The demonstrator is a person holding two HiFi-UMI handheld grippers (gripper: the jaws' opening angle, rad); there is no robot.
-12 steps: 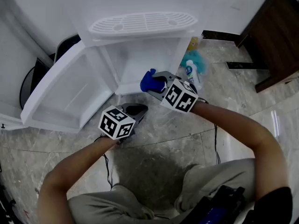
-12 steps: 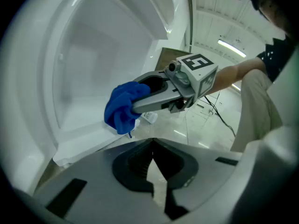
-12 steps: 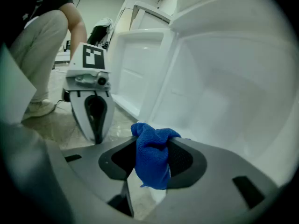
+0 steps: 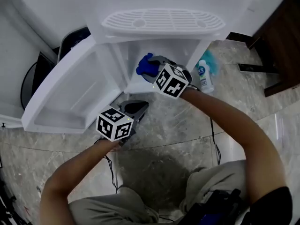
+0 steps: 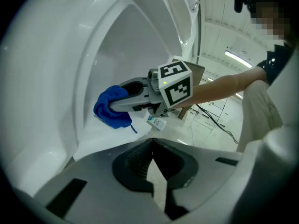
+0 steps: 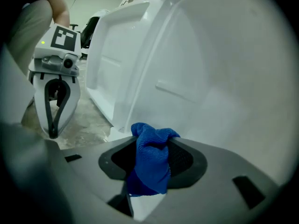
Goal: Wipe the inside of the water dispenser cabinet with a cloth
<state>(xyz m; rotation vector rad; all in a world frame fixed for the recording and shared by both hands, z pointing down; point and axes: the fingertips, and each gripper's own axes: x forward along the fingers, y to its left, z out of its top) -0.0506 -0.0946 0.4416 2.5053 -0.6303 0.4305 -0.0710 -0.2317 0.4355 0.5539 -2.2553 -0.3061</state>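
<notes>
The white water dispenser's cabinet [image 4: 161, 55] stands open, its door [image 4: 70, 97] swung out to the left. My right gripper [image 4: 149, 70] is shut on a bunched blue cloth [image 4: 144, 64] and reaches into the cabinet mouth, near the floor of the compartment. In the right gripper view the cloth [image 6: 152, 162] sticks up between the jaws, with the cabinet's white inner wall [image 6: 210, 78] just ahead. The left gripper view shows the cloth [image 5: 112, 108] against the lower left side of the opening. My left gripper [image 4: 139, 108] is shut and empty, low over the floor in front of the cabinet.
A grilled drip tray [image 4: 161, 20] tops the cabinet. Right of the dispenser a white bottle [image 4: 204, 76] stands on the marble floor, and dark wooden furniture [image 4: 281, 41] lies beyond it. A black cable [image 4: 213, 135] runs across the floor. A dark round object [image 4: 30, 86] sits behind the door.
My right gripper has carried the blue cloth forward from the cabinet's front edge into the opening. The left gripper has stayed about where it was.
</notes>
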